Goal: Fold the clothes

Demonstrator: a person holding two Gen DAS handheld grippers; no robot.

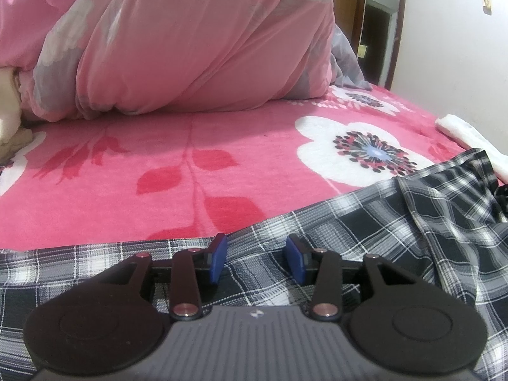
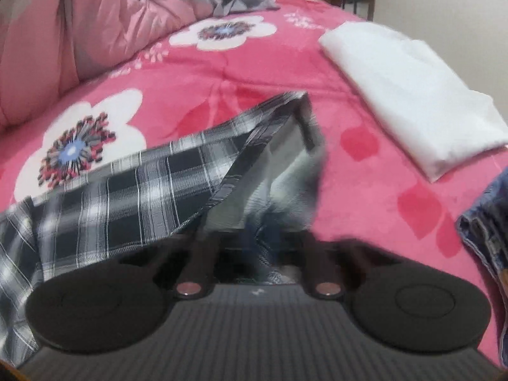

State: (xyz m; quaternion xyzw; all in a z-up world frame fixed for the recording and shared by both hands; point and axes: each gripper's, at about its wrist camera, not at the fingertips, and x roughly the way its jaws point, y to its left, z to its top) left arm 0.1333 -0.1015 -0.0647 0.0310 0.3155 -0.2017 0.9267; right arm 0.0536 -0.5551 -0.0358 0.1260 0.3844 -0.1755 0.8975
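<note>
While a black-and-white plaid shirt [image 1: 365, 238] lies spread across the near side of a pink floral bedspread [image 1: 158, 165], the left gripper [image 1: 256, 262] hovers just above it, its blue pads [image 1: 219, 260] parted with nothing pinched between them. Across the bed, the right gripper [image 2: 254, 247], blurred in its own camera, looks clamped on a raised flap of the same shirt [image 2: 190, 171]; the thin fabric could slip free mid-fold, or the lifted part could drag the unpinned remainder askew, since the left tool is not pressing it down. Only the right view shows a folded white garment [image 2: 409, 95] whole and a patch of denim [image 2: 489, 228] at the edge; only the left view shows the heaped pink quilt [image 1: 190, 41] in full.
</note>
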